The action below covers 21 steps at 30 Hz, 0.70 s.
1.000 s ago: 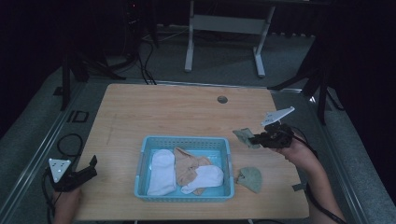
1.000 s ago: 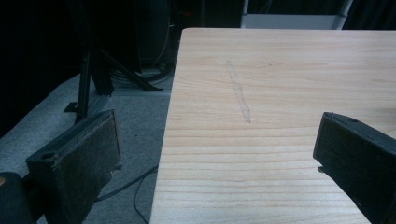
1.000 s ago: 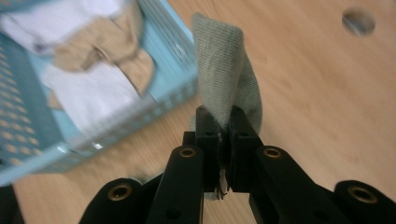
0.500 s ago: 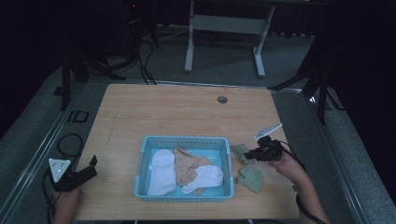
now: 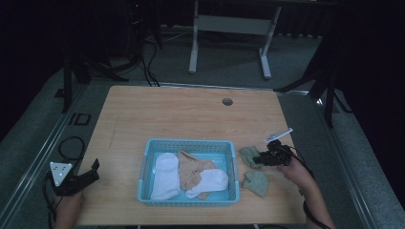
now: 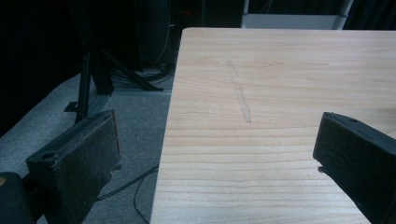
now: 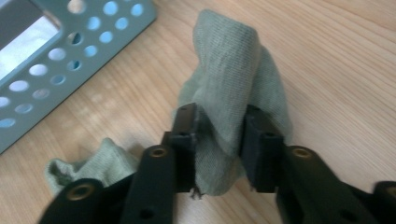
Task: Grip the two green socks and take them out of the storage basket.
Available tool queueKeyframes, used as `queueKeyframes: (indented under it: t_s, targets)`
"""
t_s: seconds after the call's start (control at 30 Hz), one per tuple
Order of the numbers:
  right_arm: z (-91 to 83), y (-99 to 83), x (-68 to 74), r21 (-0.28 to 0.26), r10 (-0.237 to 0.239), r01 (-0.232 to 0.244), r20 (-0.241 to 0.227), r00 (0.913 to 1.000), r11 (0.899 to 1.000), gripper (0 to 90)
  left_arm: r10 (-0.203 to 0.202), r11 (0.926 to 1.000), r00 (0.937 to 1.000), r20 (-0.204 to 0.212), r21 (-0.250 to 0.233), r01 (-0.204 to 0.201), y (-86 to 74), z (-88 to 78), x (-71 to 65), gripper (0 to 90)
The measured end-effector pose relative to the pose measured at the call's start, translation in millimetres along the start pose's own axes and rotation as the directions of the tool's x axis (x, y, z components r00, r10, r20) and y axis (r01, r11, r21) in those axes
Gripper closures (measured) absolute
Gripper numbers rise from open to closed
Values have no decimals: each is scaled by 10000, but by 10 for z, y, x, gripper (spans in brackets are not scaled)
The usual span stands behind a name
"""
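The green sock (image 7: 233, 93), lying right of the blue basket (image 5: 143, 167), is being pinched by the right gripper (image 7: 219, 140), now lowered to the table (image 5: 191, 114); the left gripper (image 6: 215, 154) is resting spread.

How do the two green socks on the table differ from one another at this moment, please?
The green sock nearer the far edge is pinched in the right tool, while the nearer green sock lies free, apart from either tool. The gripped one stands bunched up between the jaws; the other lies flat. Both sit outside the blue basket, to its right.
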State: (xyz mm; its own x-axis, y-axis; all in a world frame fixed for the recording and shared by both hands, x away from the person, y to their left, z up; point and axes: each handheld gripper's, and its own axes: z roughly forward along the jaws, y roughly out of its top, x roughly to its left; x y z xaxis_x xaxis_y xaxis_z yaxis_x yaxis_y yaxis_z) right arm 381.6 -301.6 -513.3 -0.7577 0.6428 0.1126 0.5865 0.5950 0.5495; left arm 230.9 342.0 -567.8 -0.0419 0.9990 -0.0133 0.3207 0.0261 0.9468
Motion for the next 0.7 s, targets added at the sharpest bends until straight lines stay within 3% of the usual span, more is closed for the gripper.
queueKeyframes:
  t_s: [0.27, 0.37, 0.7]
  targets:
    - [-143, -121, -129, -289, 410, -393, 626, 9972, 9988, 556, -1, 10000, 10000, -13, 3, 1, 0, -1, 0, 3]
    - [-228, -219, -177, -398, 635, -596, 1033, 9926, 9974, 548, 5, 10000, 10000, -20, 9, -5, 0, 0, -2, 3]
    - [-349, -463, -240, -938, 1115, -980, 1520, 9821, 9908, 540, 39, 10000, 10000, -34, 46, -39, 0, 2, -2, 3]
